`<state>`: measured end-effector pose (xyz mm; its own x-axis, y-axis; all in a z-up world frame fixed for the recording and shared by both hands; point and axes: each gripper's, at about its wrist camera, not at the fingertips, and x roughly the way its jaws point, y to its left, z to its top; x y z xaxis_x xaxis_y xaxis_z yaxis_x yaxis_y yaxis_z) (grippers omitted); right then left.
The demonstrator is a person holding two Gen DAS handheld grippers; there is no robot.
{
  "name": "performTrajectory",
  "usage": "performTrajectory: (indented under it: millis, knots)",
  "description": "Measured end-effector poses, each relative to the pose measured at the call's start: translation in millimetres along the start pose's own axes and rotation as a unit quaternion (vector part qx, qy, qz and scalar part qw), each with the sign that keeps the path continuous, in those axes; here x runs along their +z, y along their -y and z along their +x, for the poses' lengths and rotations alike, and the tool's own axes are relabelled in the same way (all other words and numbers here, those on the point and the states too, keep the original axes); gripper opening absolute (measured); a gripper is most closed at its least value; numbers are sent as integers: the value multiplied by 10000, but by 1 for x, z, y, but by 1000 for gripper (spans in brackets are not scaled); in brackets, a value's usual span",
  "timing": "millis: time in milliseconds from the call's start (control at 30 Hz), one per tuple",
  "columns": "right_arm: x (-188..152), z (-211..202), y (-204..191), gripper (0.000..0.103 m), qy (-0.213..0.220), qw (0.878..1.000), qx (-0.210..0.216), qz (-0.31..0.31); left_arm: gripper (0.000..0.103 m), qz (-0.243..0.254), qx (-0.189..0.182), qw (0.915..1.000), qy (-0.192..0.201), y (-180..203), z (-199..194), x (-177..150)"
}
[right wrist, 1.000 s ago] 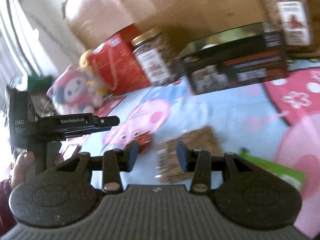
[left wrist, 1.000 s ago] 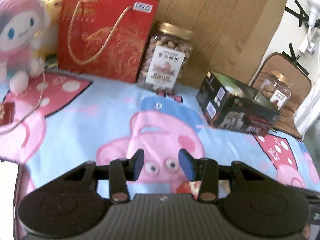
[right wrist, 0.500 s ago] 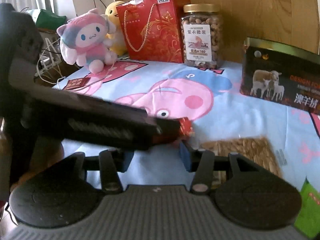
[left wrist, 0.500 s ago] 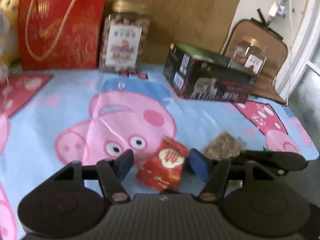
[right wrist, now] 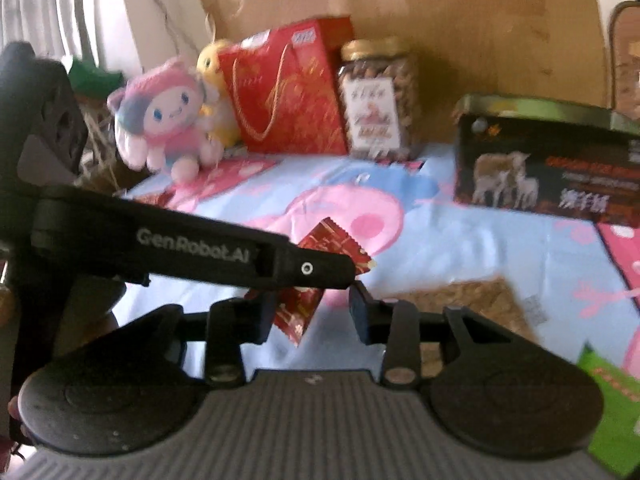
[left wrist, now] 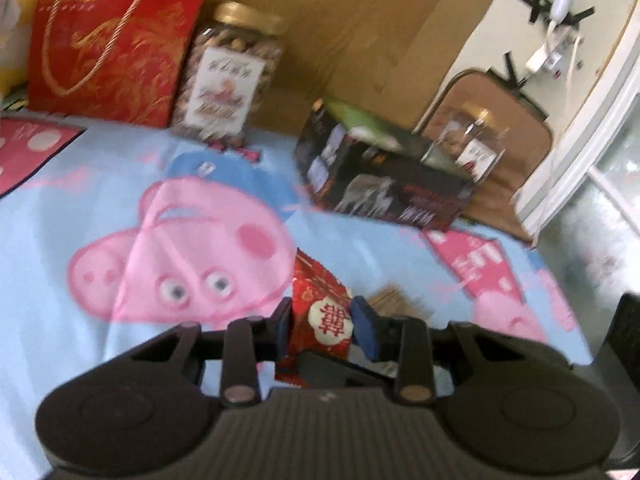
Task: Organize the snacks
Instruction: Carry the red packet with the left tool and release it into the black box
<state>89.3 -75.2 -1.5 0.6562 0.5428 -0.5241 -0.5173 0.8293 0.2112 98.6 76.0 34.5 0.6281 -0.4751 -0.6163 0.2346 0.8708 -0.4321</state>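
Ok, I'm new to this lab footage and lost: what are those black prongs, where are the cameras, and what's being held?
A person holds a two-finger gripper in each hand, each with a camera looking along its fingers: one picture per gripper. On the cartoon cloth stand a red gift bag, nut jar, dark box and plush toy; a brown packet lies nearer. The left gripper has its jaws closing on a red snack packet; the right gripper is closing too, gripping nothing.
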Motion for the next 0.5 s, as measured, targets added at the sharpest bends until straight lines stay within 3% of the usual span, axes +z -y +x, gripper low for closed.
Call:
performTrajectory:
  millis: [233,367,500]
  knots:
    - [35,-26,29,42,786,9965,-238,151,31,477,-434,9973,340,50,17,58]
    - [56,-27,52,42,1025,9930,-577,104,31,675,-702,9946,361,80,43,90]
    - [72,-27,83,41,1124,9904,-749,309,31,799,-729,9934,380,99,70,113]
